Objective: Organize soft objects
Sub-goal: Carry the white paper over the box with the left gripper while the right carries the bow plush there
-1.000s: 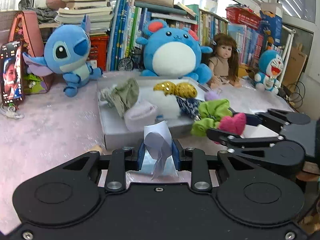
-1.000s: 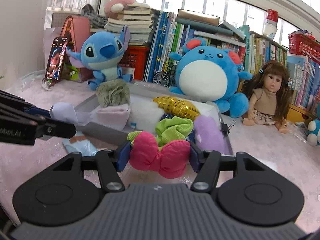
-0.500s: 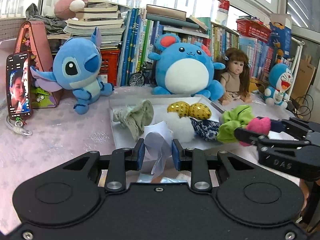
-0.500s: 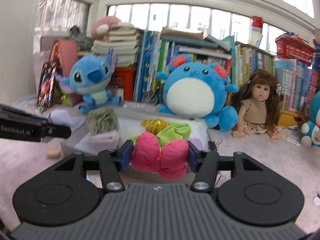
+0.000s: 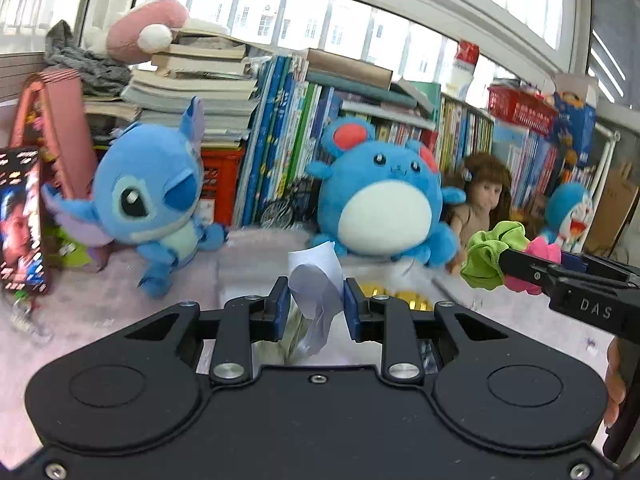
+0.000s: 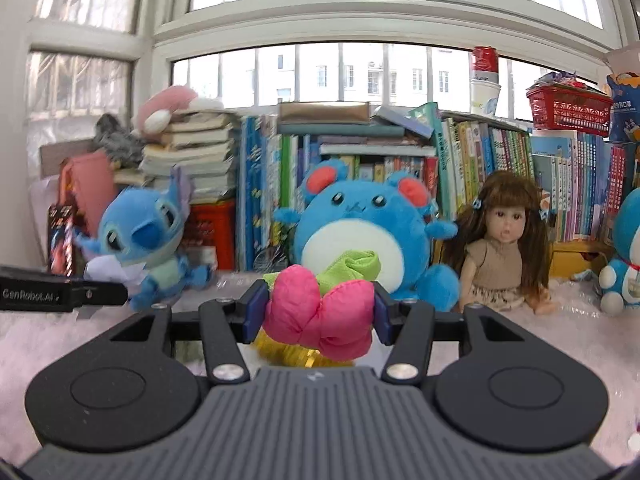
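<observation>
Both grippers clamped: left (image 5: 316,308) on pale cloth (image 5: 316,280), right (image 6: 316,312) on pink bow (image 6: 320,316), apparently with green scrunchie (image 6: 352,266).

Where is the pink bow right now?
The pink bow sits between the right gripper's fingers, a green scrunchie just behind it, in front of the round blue plush.

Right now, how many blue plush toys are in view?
3. Stitch on the left, the round mouse in the middle, Doraemon far right beside the doll. More may hide behind the grippers.
</observation>
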Available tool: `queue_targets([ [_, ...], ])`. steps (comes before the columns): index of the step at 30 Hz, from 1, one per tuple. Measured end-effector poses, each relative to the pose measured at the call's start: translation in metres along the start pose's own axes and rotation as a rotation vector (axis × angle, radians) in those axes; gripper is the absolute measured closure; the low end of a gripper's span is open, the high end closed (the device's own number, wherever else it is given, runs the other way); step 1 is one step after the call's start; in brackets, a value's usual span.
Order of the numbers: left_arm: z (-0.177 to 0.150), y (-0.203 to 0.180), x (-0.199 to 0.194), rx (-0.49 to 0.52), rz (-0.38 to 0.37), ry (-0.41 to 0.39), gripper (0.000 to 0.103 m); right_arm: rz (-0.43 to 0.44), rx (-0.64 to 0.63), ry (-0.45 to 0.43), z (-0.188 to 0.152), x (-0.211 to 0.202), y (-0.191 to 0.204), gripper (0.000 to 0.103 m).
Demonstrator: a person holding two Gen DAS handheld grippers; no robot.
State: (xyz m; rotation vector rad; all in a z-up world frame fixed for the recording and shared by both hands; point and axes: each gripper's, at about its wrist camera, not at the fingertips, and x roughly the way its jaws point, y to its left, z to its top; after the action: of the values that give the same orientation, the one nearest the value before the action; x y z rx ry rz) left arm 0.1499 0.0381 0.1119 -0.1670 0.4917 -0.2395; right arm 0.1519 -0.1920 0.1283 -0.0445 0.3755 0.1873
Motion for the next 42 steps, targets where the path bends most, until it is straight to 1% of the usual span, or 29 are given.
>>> queue_targets([
  [3,0.017,0.002,0.019,-0.012,-0.017,0.010,0.076,-0.013,0.046,0.011,0.017,0.019,-0.011,0.046],
  [6,0.029,0.002,0.044,-0.028,-0.043,0.030,0.076,-0.012,0.110,0.038,0.024,0.040,-0.023,0.046],
  [9,0.033,0.000,0.072,-0.049,-0.079,0.060,0.076,0.011,0.186,0.083,0.022,0.064,-0.034,0.046],
  [11,0.033,-0.002,0.089,-0.051,-0.096,0.085,0.076,0.008,0.217,0.118,0.018,0.078,-0.036,0.046],
  [14,0.029,-0.008,0.111,-0.034,-0.088,0.119,0.076,0.003,0.250,0.169,0.009,0.099,-0.038,0.046],
  [17,0.022,-0.010,0.126,-0.029,-0.082,0.145,0.076,-0.005,0.269,0.192,0.002,0.113,-0.039,0.046],
  [26,0.012,-0.013,0.159,-0.032,-0.047,0.200,0.076,-0.038,0.278,0.239,-0.006,0.136,-0.042,0.046],
  [30,0.008,-0.012,0.169,-0.046,-0.032,0.226,0.076,-0.033,0.288,0.264,-0.012,0.144,-0.044,0.046],
  [35,0.003,-0.013,0.178,-0.048,-0.021,0.247,0.076,-0.050,0.259,0.283,-0.019,0.152,-0.042,0.045],
  [42,-0.002,-0.014,0.184,-0.028,-0.010,0.274,0.076,-0.046,0.277,0.309,-0.029,0.158,-0.046,0.045],
])
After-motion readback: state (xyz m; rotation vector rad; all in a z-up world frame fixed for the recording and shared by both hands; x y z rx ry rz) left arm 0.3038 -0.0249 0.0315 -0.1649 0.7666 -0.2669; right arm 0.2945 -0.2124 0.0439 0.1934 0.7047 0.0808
